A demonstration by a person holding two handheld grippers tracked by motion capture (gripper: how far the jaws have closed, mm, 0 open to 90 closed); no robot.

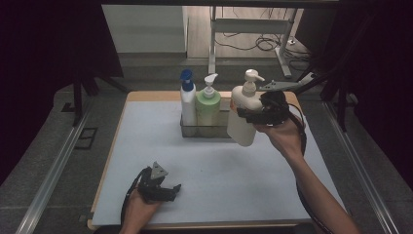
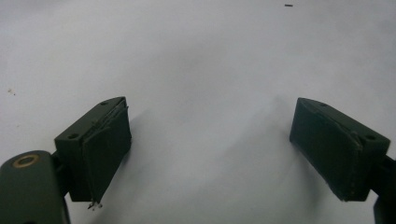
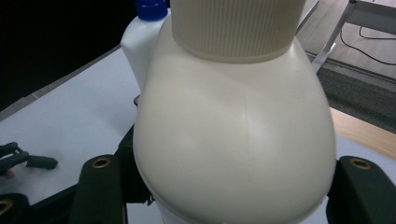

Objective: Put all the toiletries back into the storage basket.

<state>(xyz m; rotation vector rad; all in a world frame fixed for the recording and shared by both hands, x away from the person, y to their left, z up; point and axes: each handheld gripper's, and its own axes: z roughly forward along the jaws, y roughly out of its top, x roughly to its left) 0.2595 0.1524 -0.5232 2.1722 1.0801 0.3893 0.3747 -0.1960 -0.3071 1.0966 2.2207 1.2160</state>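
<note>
Nearest the camera, the left gripper is rested on the white mat, its jaws spread wide and empty. Farther off, a cream pump bottle is pinched high on its body by the right gripper and held aloft, just beside the wire rack where a blue-capped bottle and a green bottle are stood. A carrying step is judged under way; a steady, upright lowering is called for next.

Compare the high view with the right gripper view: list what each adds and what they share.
High view alone: the green pump bottle standing in the clear rack, and the right gripper lifting the cream pump bottle tilted beside that rack. Right gripper view alone: the cream bottle's ribbed collar up close. Shared: the cream bottle, the blue-capped white bottle, the pale blue mat, the left gripper.
</note>
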